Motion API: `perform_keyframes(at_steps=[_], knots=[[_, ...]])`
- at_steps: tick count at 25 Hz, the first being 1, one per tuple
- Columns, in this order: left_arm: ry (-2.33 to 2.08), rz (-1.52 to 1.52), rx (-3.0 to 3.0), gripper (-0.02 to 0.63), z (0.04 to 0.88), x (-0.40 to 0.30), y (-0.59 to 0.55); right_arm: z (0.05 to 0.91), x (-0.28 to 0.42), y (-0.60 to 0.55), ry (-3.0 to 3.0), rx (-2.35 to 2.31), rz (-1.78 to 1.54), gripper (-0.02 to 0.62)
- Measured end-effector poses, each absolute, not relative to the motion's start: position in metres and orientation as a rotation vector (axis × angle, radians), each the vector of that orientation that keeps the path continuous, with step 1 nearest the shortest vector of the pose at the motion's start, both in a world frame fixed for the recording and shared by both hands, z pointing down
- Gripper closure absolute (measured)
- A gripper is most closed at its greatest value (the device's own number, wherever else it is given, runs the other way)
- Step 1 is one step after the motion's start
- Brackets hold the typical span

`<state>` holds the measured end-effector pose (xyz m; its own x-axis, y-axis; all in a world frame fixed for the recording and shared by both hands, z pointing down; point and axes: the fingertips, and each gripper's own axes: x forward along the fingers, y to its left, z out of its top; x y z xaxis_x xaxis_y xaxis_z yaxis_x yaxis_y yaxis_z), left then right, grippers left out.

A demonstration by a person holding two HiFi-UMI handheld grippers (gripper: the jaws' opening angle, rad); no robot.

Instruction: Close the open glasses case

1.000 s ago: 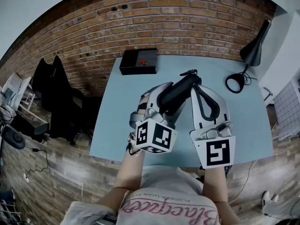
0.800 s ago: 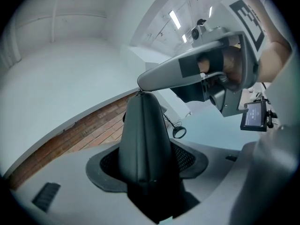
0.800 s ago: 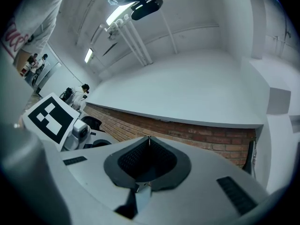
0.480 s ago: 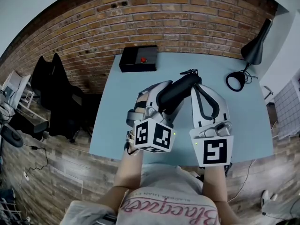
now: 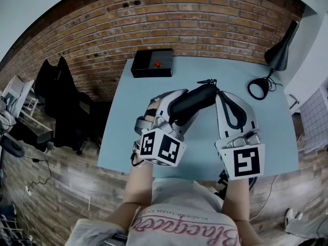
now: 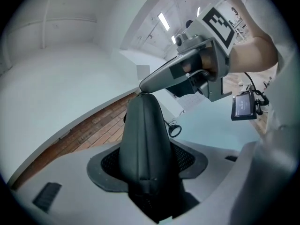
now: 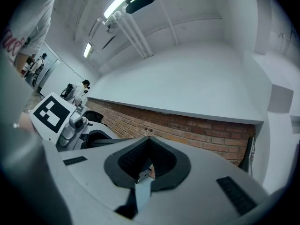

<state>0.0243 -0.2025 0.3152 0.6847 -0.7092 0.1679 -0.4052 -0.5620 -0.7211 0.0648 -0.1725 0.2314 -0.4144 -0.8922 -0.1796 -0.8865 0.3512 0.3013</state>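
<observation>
- gripping the glasses case (image 6: 143,139): the left gripper (image 6: 149,175) has its near end seated between the pads, and the jaws are closing a little tighter on it.
- right gripper (image 7: 145,165): jaws drawn together on a small metal tab (image 7: 142,176) in the slit. my read is that it's the zip pull, but it's too small to confirm.
- case location: held in the air over the blue table (image 5: 271,132), not resting on it, between the two grippers.
- key relation: the case's long axis runs straight out from the left jaws, up and to the right in the head view. its far end meets the right gripper right at that gripper's tip.
- so the left hand is the anchor at the near end and the right hand does the work at the far end.
- seam: in the left gripper view the line down the case's facing side looks shut. the far tip is hidden behind the right gripper, so i can't tell whether the last bit is closed.
- judgement: closing is near done. what remains, if anything, is running the tab to the end of the seam.
- next move: pull along the long axis, away from the left jaws. a sideways pull could twist the case in the left grip.
- background: black box (image 5: 151,64) at the table's far edge, well clear.
</observation>
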Motion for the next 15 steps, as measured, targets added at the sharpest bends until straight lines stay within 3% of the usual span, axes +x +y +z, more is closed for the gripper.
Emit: perform_keyframes(at_steps=[15], knots=[[0.618, -0.488, -2.34, 0.339, 0.313, 0.021, -0.173, 0.257, 0.086, -0.169, -2.879, 1.393, -0.063, 0.574]])
